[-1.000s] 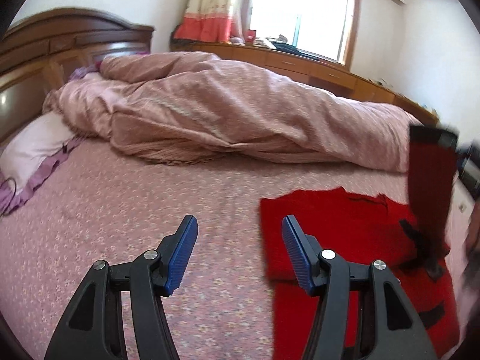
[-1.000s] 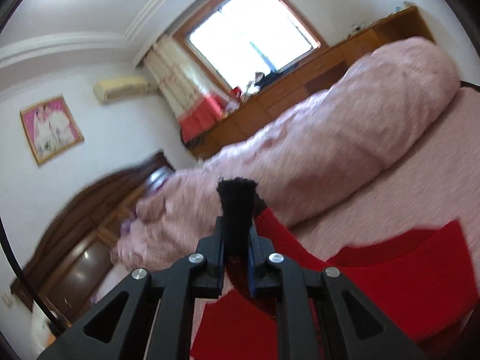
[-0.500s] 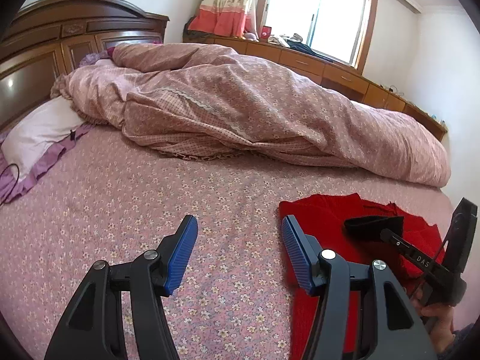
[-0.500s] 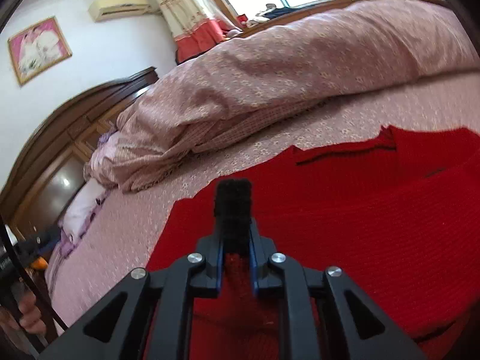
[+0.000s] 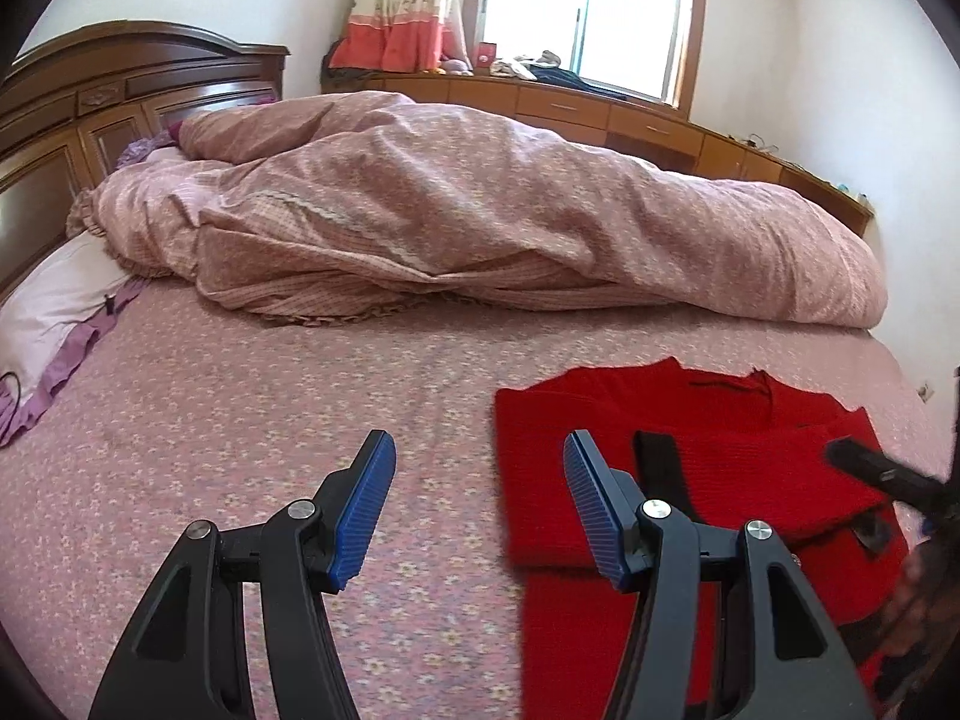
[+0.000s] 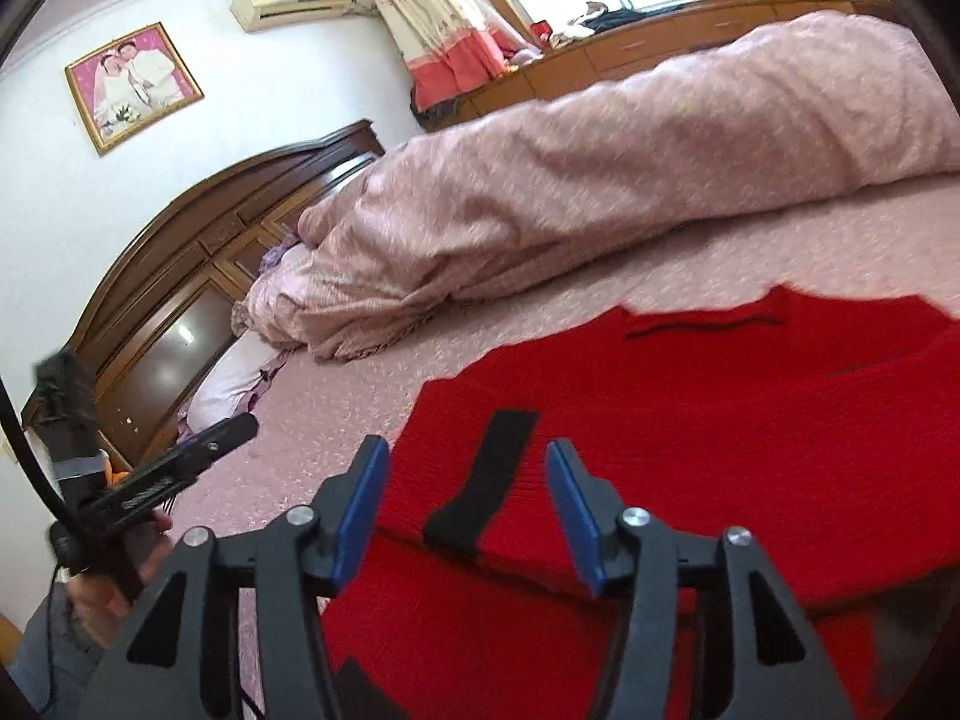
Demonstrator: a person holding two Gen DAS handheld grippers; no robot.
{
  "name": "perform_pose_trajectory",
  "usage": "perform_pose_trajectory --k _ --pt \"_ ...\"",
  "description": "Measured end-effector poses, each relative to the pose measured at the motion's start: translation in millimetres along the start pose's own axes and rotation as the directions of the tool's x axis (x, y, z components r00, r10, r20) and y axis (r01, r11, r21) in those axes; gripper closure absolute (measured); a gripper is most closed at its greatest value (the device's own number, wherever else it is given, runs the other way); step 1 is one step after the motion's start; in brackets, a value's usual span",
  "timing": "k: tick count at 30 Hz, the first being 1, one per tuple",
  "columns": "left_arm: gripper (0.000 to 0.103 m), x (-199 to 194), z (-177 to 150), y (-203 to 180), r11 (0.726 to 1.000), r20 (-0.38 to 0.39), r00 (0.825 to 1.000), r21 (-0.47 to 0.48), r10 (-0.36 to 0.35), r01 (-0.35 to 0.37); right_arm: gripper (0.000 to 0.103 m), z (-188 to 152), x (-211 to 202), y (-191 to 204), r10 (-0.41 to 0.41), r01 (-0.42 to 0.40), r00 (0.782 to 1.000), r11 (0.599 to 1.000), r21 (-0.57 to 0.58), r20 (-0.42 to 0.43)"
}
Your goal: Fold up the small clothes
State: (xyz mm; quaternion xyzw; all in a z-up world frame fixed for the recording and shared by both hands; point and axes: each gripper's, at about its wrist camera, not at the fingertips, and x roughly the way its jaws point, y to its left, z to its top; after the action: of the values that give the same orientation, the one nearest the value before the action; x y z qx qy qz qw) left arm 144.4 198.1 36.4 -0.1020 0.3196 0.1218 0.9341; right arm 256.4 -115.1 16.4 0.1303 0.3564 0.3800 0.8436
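Note:
A small red knit garment [image 5: 720, 480] with black trim lies on the pink flowered bedsheet [image 5: 240, 420]. One sleeve is folded across its body, and the black cuff [image 6: 492, 474] lies flat on top; the cuff also shows in the left wrist view [image 5: 660, 468]. My left gripper [image 5: 477, 498] is open and empty, hovering over the garment's left edge. My right gripper [image 6: 462, 504] is open and empty just above the cuff; it also shows at the right of the left wrist view [image 5: 882, 474].
A rumpled pink quilt [image 5: 480, 210] lies across the far half of the bed. A pillow [image 5: 54, 300] and a wooden headboard [image 5: 90, 102] are at the left. Wooden drawers [image 5: 600, 114] run under the window.
My right gripper brought the sleeve down across the garment, then opened and let go of the cuff, which now lies flat. My left gripper stayed open and shifted little.

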Motion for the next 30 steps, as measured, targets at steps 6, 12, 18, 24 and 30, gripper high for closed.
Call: perform_pose_trajectory --k 6,12,18,24,30 --pt "0.05 9 -8 -27 0.998 -0.044 0.997 0.034 -0.057 0.058 0.04 -5 -93 -53 -0.162 0.162 0.986 0.987 -0.002 0.04" --pt "0.05 27 -18 -61 0.993 -0.095 0.991 0.064 -0.095 0.101 0.04 -12 -149 -122 -0.326 0.32 0.943 0.943 0.092 0.062" --pt "0.05 55 -21 -95 0.986 -0.152 0.979 0.072 -0.136 0.148 0.04 -13 -159 -167 -0.405 0.397 0.914 0.909 0.129 0.04" --pt "0.05 92 -37 -110 0.977 -0.236 0.957 0.093 -0.168 0.194 0.04 -17 -155 -183 -0.437 0.433 0.9 0.892 0.132 0.002" --pt "0.05 112 -39 -117 0.963 -0.32 0.917 0.043 -0.239 0.266 0.04 -15 -134 -184 -0.438 0.437 0.899 0.891 0.126 -0.021"
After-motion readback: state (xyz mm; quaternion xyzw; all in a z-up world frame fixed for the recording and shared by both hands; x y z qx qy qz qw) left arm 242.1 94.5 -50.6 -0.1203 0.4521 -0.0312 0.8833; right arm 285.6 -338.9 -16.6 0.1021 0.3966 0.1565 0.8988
